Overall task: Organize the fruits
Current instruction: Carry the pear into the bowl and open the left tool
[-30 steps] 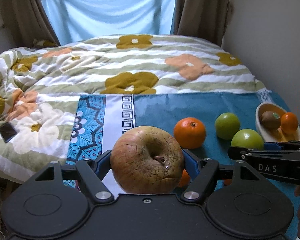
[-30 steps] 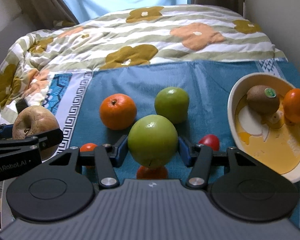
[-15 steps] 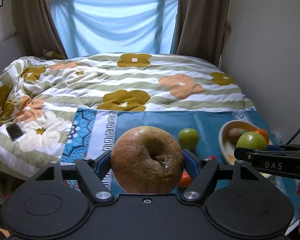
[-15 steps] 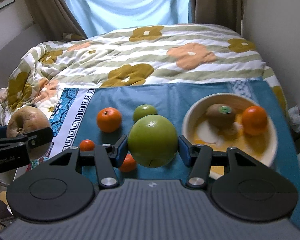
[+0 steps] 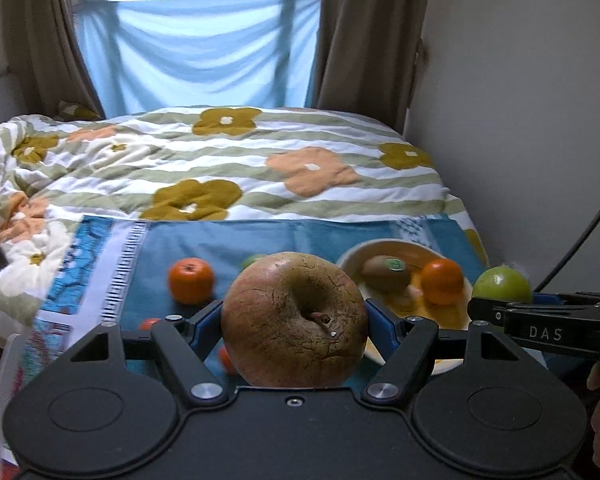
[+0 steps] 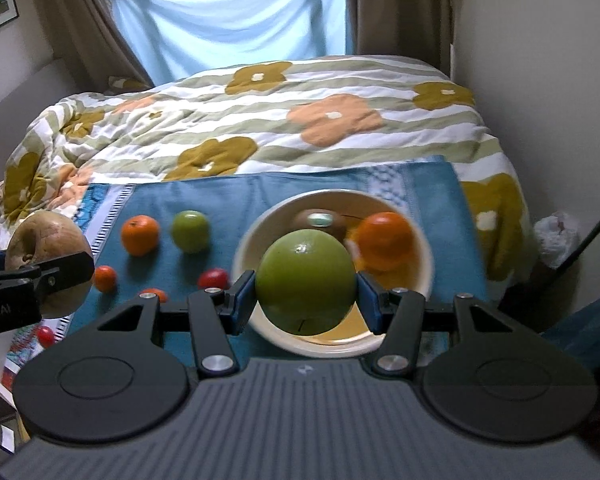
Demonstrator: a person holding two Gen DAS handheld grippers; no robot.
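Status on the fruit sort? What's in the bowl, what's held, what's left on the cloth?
Done: a kiwi and an orange sit in the bowl.
In hand: left gripper clamps the brown apple; right gripper clamps a green apple. Neither is placed yet.
Left on the blue cloth: an orange fruit, a second green apple and several small red and orange fruits.

2 tools (image 5: 295, 322) (image 6: 305, 294), each gripping fruit

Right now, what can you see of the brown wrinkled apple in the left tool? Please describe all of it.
The brown wrinkled apple is round, dull brown with a reddish blush on one side, its skin cracked and creased. Its stem hollow, with a short stalk, faces the camera. The left tool clamps it by both sides with blue pads, holding it in the air above the blue cloth.
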